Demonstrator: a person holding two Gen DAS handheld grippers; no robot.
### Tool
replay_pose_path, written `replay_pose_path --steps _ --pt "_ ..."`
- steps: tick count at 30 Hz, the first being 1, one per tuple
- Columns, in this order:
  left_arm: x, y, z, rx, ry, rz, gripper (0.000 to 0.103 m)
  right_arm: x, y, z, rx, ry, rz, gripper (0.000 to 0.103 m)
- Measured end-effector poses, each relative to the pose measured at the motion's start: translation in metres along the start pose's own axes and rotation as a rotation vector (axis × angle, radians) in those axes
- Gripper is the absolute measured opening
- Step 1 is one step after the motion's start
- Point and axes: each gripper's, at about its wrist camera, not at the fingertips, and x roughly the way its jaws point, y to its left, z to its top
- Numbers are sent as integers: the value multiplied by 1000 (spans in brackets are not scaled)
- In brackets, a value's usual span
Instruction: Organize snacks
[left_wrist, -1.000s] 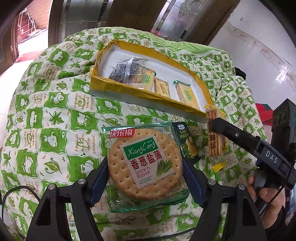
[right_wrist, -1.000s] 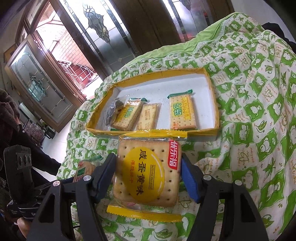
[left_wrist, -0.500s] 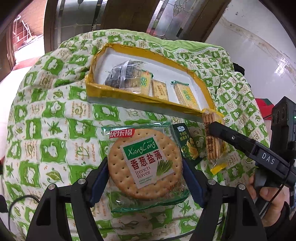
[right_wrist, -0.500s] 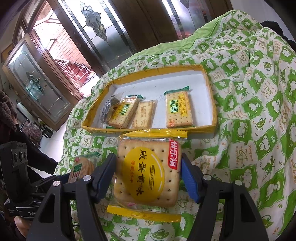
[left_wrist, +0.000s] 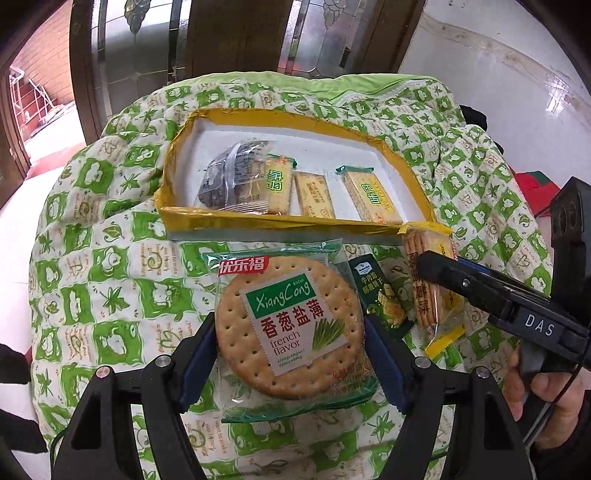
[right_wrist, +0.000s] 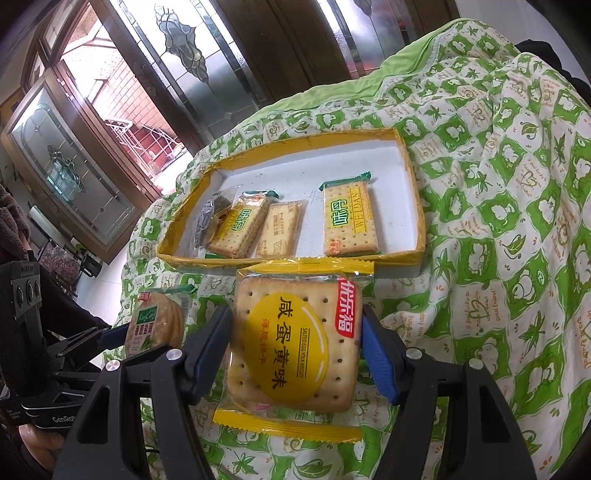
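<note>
My left gripper (left_wrist: 290, 350) is shut on a round green-wrapped cracker packet (left_wrist: 288, 328), held above the quilt in front of the yellow-rimmed tray (left_wrist: 280, 221). My right gripper (right_wrist: 295, 343) is shut on a square yellow-wrapped salted-egg cracker packet (right_wrist: 295, 347), also held just short of the tray (right_wrist: 288, 260). The tray holds a dark clear packet (left_wrist: 231, 179) and three cracker packets (right_wrist: 349, 218). The right gripper with its packet (left_wrist: 430, 284) shows at the right of the left wrist view. The left gripper's packet (right_wrist: 155, 323) shows at the left of the right wrist view.
A small dark green snack packet (left_wrist: 382, 295) lies on the green-and-white quilt (left_wrist: 110, 277) between the two held packets. Glass-panelled wooden doors (left_wrist: 236, 40) stand behind the table. The quilt (right_wrist: 517, 221) rises in folds to the right of the tray.
Both grippers have lifted and drawn back a little with their packets; the tray now looks farther off and lower in both views. The grips are unchanged.
</note>
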Motion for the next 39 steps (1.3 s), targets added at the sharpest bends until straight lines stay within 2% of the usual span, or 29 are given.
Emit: replay_pose_path --steps 15,22,28,39 --pt "-5 -5 19 15 -22 -8 80 -10 -2 13 -3 -21 -20 68" --pt "-7 -6 38 20 -35 -19 80 -14 -12 44 30 2 -28 68" --pt "-3 -13 56 39 -43 -14 79 0 -21 77 61 12 -49 68" --pt "18 -21 76 60 -22 -3 79 11 -21 89 48 23 -52 68"
